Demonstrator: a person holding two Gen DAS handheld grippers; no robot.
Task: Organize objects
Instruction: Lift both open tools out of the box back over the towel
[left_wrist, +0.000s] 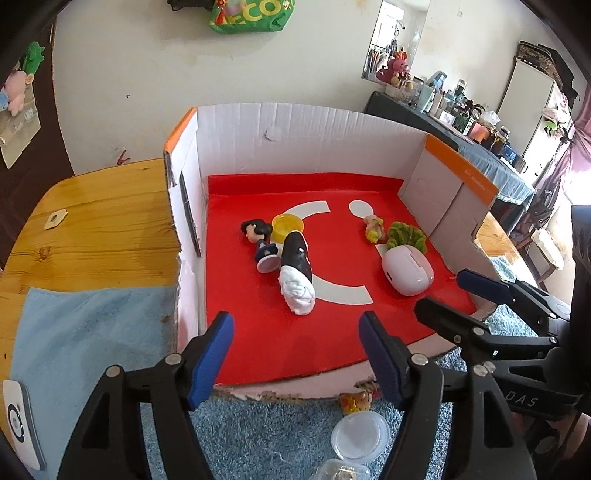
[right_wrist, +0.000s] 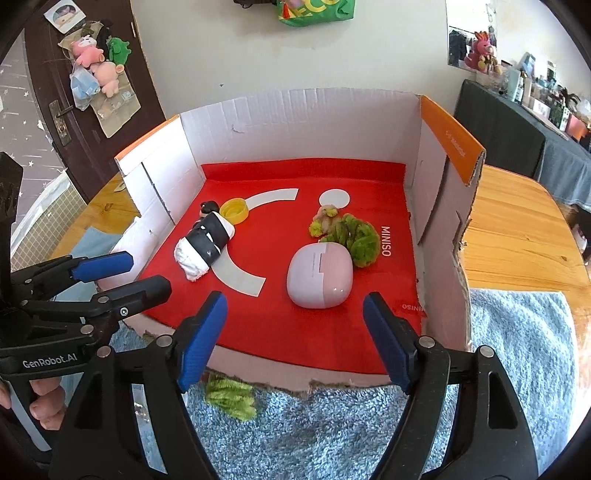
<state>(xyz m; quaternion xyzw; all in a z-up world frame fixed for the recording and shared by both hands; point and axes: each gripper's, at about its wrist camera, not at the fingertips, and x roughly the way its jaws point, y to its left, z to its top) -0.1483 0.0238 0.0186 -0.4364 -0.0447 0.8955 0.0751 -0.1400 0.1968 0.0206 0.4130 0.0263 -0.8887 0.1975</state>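
Hovering side by side at the torn front edge of the cardboard box (right_wrist: 447, 206), above the blue towel (right_wrist: 517, 350): left gripper (left_wrist: 295, 350) and right gripper (right_wrist: 291, 339), both with blue-padded fingers spread wide and holding nothing; lying on the box's red mat (right_wrist: 280, 325), left of centre, black-and-white roll (left_wrist: 297, 277), long axis running front to back, white end pointing toward the box's open front, black end toward the yellow cap (left_wrist: 288, 226); lying just left of the roll, dark-haired figurine (left_wrist: 260, 242); sitting right of centre in the box, pink case (right_wrist: 319, 277), touching the green fuzzy piece (right_wrist: 360, 240) behind it; resting outside the box front, clear lid (left_wrist: 360, 435) and small orange toy (left_wrist: 356, 401).
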